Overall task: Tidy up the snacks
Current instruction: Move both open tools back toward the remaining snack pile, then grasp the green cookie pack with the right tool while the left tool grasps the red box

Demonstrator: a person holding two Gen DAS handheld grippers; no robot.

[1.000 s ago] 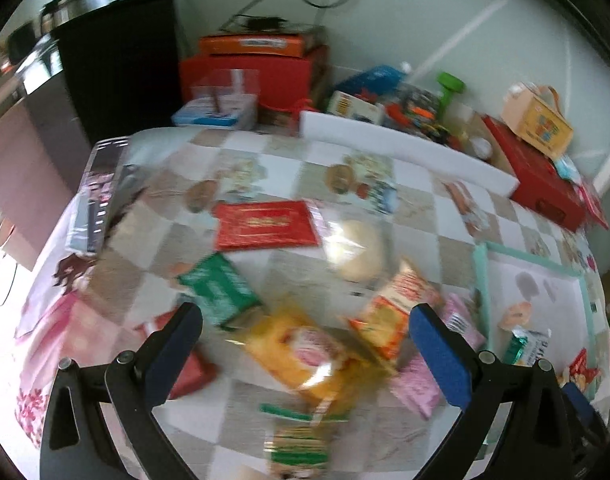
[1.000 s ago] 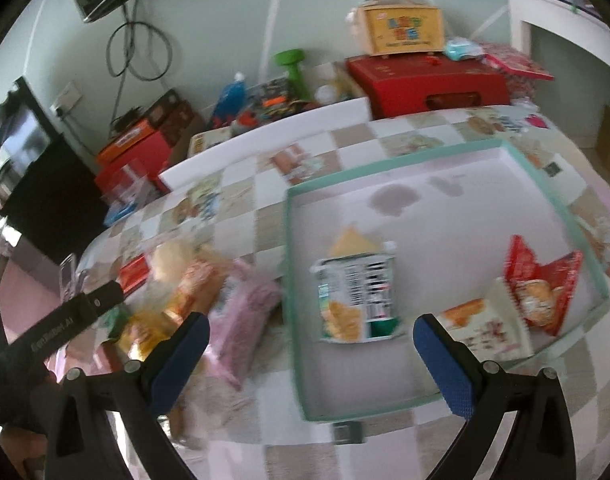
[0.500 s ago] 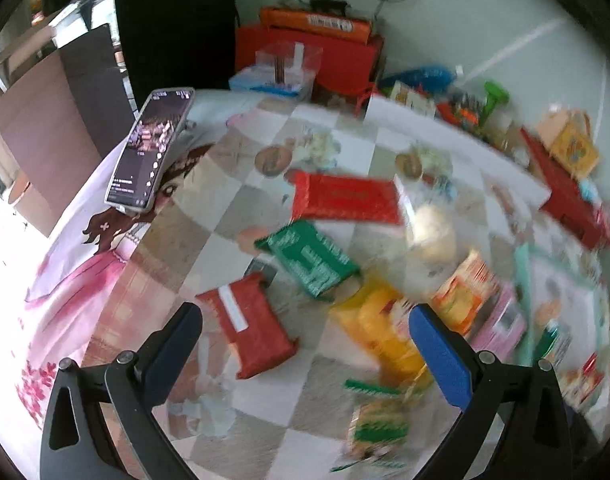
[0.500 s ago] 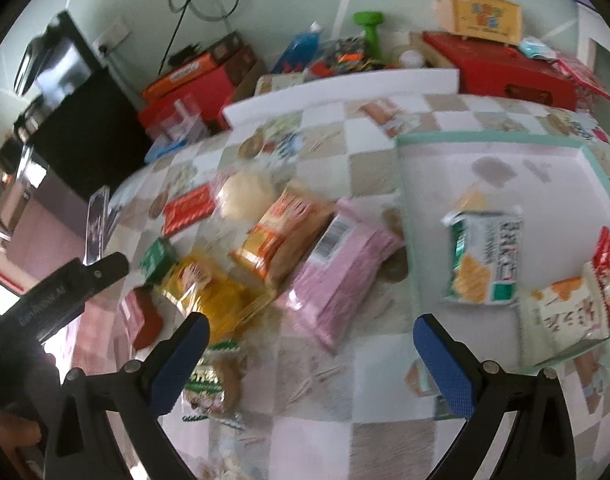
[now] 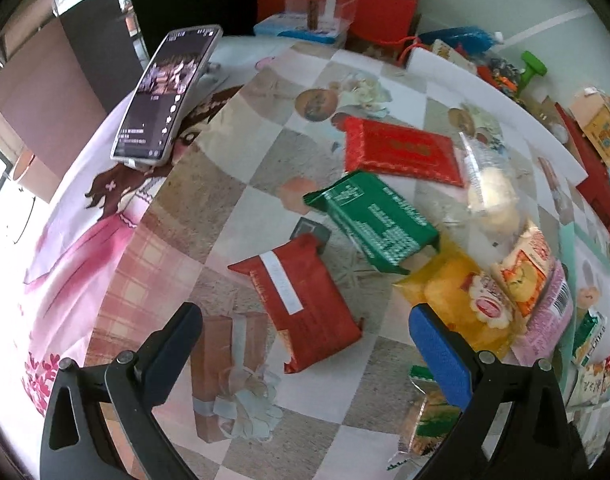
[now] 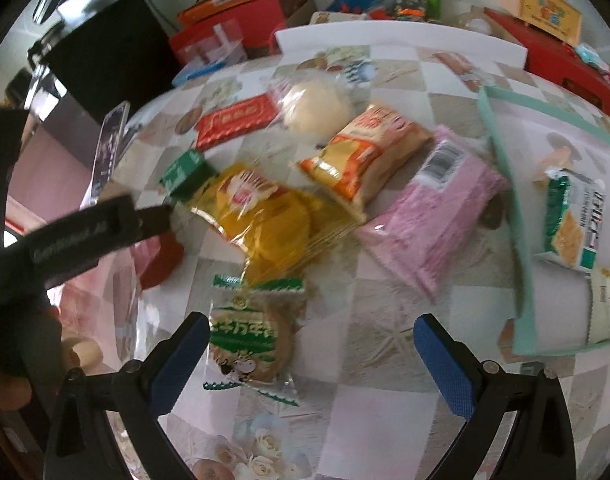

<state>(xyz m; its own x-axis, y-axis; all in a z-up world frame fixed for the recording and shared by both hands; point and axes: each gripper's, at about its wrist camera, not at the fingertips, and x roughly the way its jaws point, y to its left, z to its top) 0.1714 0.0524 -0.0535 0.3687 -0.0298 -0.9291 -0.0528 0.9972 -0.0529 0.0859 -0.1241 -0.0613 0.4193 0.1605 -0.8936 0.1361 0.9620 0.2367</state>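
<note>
2 grippers, both spread wide, nothing held. Left gripper (image 5: pixel 305 344) hangs over the dark red pack (image 5: pixel 301 304), which lies between its fingers on the checked cloth (image 5: pixel 209 208). Right gripper (image 6: pixel 311 354) hangs over the cloth with the green-trimmed cookie pack (image 6: pixel 249 332) touching or just beside its left pad; contact unclear.

Changes since 0.5 s ago: left view has closed in and swung toward the red pack, now larger and more central; phone (image 5: pixel 165 96) also nearer, upper left. Right view has dropped lower, cookie pack now at the left pad where before it sat further off; tray (image 6: pixel 505 184) has slid toward the right edge.

Snacks, outward from the left gripper: green pack (image 5: pixel 377 220) tilted, just beyond the red one, its far corner on the yellow pack (image 5: pixel 457 296). Flat red packet (image 5: pixel 401 152) behind it. Clear bag with a pale bun (image 5: pixel 493 200) to the right. Orange pack (image 5: pixel 525 264) overlaps a pink pack (image 5: pixel 553 312) beside the tray.

Right view: pink pack lies against the tray rim. 2 packs visible inside the tray: a green-white cracker pack (image 6: pixel 573 220), and a pale one (image 6: pixel 609 304) at the frame edge. Right view is motion-blurred.
</note>
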